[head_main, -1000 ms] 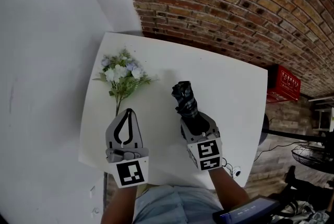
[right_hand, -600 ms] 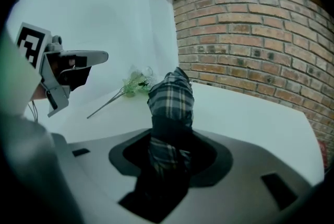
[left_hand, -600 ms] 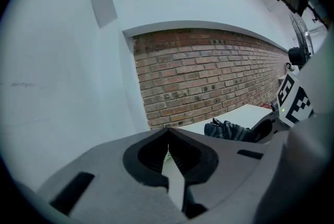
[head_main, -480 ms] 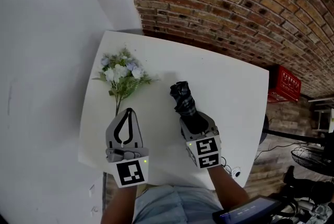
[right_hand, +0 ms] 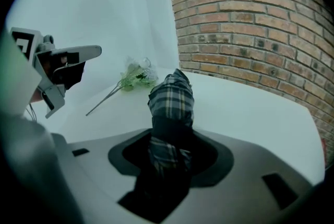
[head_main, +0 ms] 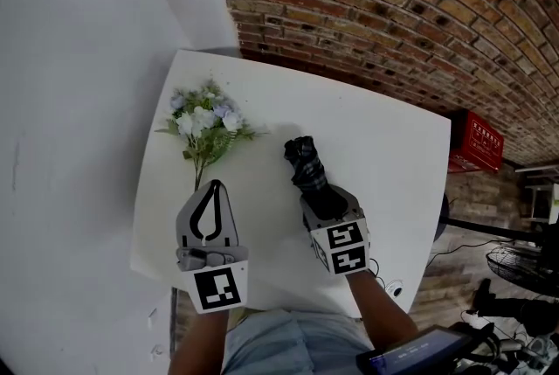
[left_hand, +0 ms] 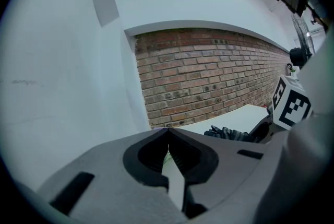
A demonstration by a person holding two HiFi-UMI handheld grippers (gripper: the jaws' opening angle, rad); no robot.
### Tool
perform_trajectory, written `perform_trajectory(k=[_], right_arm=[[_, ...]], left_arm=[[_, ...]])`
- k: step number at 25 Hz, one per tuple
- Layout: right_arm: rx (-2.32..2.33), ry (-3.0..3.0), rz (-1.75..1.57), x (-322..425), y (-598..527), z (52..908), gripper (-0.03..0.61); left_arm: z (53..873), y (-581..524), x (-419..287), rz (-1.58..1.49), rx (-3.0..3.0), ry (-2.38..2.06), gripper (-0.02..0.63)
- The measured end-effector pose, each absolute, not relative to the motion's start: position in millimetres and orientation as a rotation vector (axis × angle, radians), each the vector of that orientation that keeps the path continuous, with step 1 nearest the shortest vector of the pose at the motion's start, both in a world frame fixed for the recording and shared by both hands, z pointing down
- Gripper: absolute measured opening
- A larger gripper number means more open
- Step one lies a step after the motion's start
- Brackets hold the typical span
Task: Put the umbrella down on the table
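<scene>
Folded dark plaid fabric umbrella [head_main: 307, 168] — held in right gripper [head_main: 326, 204] jaws over white table [head_main: 393, 155]; lay flat, then release; left gripper [head_main: 212, 187] jaws together, empty.

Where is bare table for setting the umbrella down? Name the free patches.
Freest: the table right of the umbrella, out to its right edge. A strip along the brick wall is bare too. Crowded: the left side, with the flowers and left gripper.
</scene>
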State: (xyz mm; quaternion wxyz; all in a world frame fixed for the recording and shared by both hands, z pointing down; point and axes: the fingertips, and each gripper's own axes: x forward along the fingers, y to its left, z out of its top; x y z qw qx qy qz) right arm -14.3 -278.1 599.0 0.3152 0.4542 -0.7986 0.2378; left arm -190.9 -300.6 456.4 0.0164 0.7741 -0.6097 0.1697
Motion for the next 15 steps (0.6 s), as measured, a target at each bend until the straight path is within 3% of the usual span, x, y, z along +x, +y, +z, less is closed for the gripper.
perform_trajectory(k=[9,15], right_arm=[[1.16,-2.076,0.669,-16.7,-279.3,607.1,0.219],[1.151,-2.118,0.723,-20.5,-279.1,601.2,0.31]], left_arm=[[453.9,-299.7,-196.0,0.534,2.403,-1.907,0.009],[446.9,-294.9,-194.4,0.515,2.413,-1.92,0.009]])
